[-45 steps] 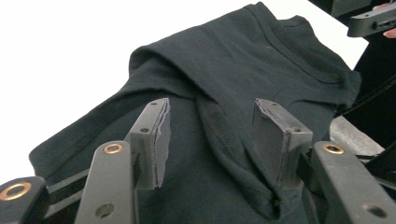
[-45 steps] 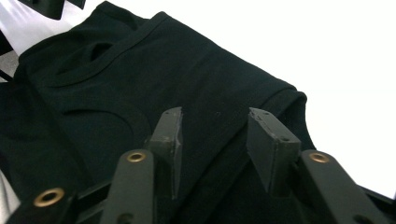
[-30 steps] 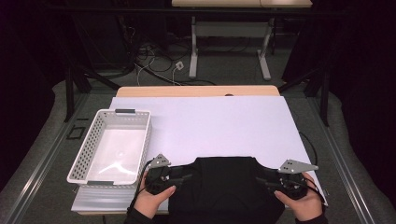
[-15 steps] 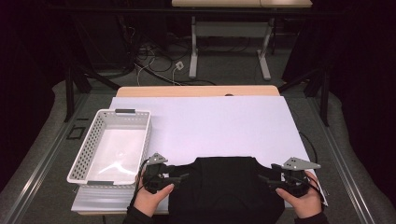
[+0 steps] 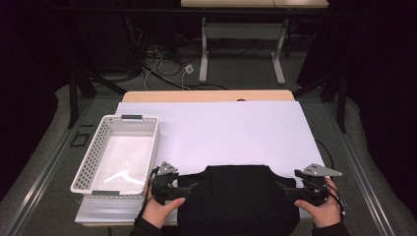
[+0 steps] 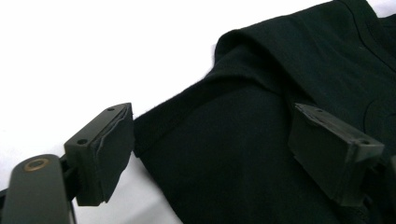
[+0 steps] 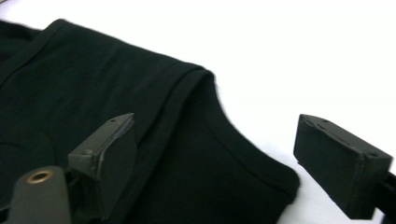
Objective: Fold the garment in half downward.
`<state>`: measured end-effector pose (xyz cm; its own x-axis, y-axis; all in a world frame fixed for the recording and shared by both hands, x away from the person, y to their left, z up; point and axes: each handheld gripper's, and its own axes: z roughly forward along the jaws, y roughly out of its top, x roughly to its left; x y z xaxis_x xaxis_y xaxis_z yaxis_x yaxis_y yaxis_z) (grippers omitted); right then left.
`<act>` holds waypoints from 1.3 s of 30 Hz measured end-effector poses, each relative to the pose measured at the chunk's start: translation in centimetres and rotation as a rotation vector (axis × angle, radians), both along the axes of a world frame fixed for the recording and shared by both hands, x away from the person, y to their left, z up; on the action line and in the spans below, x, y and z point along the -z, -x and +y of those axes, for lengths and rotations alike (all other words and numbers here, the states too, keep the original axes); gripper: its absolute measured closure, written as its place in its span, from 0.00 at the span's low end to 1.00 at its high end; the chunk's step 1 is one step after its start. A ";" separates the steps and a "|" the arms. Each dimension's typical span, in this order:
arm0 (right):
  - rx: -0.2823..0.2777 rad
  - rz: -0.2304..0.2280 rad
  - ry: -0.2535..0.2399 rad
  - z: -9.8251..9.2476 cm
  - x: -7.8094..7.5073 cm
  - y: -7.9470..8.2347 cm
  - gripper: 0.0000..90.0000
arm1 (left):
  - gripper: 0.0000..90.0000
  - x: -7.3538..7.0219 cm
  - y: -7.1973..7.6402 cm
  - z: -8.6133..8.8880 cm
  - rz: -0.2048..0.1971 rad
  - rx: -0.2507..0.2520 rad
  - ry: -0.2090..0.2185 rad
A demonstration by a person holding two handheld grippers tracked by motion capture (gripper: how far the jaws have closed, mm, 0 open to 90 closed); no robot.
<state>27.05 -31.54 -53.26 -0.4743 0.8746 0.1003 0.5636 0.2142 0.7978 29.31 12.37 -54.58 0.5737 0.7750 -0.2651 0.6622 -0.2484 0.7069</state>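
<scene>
A black T-shirt (image 5: 238, 196) lies flat on the white sheet at the table's near edge. My left gripper (image 5: 189, 189) sits at its left shoulder and my right gripper (image 5: 284, 189) at its right shoulder, each held in a hand. In the left gripper view the jaws (image 6: 219, 149) stand wide apart over the sleeve edge of the shirt (image 6: 280, 70), pads clear of the cloth. The right gripper (image 7: 224, 161) also straddles the sleeve hem of the shirt (image 7: 93, 79) without pressing on it. Both pairs of jaws have just been opening, with cloth lying between them.
A white perforated basket (image 5: 91, 157) stands empty at the left, just beyond my left hand. The white sheet (image 5: 221, 128) covers the table up to its wooden far edge (image 5: 206, 96). Cables and table legs lie on the floor beyond.
Both grippers' jaws have spread apart at the shirt's shoulders. The hands have stayed in place and the shirt lies as it did.
</scene>
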 end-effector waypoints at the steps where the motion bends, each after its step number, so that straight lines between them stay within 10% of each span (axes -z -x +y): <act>1: 0.004 -0.001 0.003 -0.1 0.0 0.0 0.11 | 0.15 0.1 0.0 0.0 0.000 -0.005 0.002; 7: 0.000 0.001 0.004 0.0 0.3 -0.1 0.10 | 0.18 0.8 0.2 -0.3 0.001 -0.037 -0.060; 21: -0.014 -0.017 0.040 -0.2 0.6 -0.3 0.22 | 0.35 1.5 -1.3 -0.1 0.005 -0.088 -0.053; 29: 0.009 -0.015 0.044 -1.4 0.7 -0.7 0.47 | 0.43 1.5 -1.4 0.1 0.002 -0.082 -0.046; 39: 0.041 0.046 0.021 -2.4 1.4 -1.3 0.52 | 0.54 1.5 -1.3 0.3 0.011 -0.102 -0.038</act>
